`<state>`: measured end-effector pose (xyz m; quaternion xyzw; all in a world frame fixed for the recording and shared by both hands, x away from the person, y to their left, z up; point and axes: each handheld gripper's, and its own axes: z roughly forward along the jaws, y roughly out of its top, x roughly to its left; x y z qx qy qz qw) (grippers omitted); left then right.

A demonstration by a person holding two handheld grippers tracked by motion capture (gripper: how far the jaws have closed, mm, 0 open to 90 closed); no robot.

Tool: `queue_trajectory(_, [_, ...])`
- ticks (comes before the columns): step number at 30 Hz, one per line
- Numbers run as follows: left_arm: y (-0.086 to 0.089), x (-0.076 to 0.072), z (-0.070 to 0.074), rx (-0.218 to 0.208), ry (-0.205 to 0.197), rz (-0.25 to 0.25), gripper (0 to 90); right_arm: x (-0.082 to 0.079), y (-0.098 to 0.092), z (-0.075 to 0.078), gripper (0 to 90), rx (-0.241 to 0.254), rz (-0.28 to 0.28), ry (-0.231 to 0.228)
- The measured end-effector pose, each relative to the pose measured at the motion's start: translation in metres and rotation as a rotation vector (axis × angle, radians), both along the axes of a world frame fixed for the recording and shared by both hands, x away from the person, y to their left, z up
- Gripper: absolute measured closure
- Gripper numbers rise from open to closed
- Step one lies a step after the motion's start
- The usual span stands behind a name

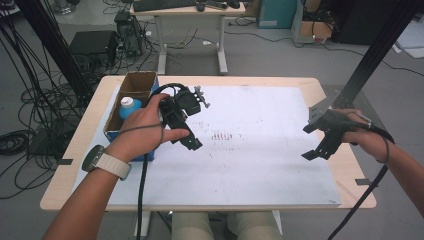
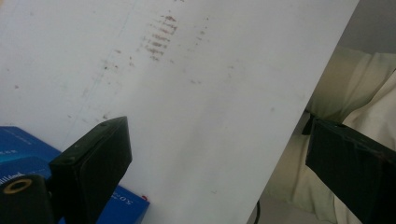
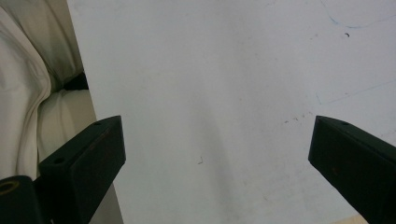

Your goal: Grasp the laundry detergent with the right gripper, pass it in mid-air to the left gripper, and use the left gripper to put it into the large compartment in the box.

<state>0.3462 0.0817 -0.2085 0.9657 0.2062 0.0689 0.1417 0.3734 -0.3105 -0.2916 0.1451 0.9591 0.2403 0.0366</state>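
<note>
Presently we hold the left tool (image 1: 187, 132) above the left part of the white board (image 1: 250, 165) that covers the counter (image 1: 327, 90). Its jaws stand wide apart with nothing between them; in the left gripper view they frame bare, faintly stained board and the board's near edge. Just beside this tool, on its outer side, sits an open cardboard box (image 1: 140, 82) with blue printed sides, and our left hand (image 1: 145, 125) rests against its rim. A corner of the same box (image 2: 28, 149) shows behind the left jaw in the left gripper view. Inside the box, close behind the tool, stands a blue bottle (image 1: 128, 107) with a white cap, upright and apart from the jaws.

We hold the right tool (image 1: 320, 142) well apart from the left one, over the right edge of the board. Its jaws are likewise spread wide and grip nothing; the right gripper view shows clean board between them, with pale trouser fabric (image 3: 28, 93) beyond the board's edge. A patch of small brown marks (image 1: 222, 135) lies on the board between the two tools, nearer the left one.

A cable (image 1: 142, 190) trails from the left tool toward us, over the counter's near edge.
</note>
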Motion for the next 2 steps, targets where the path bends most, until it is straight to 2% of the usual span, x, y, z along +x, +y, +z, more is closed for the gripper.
queue_trajectory(2, [0.0000, 0.0000, 0.0000, 0.002, 0.000, 0.001, 7.2, 0.0002, 0.0000, -0.0003, 3.8, 0.000, 0.002, 0.001])
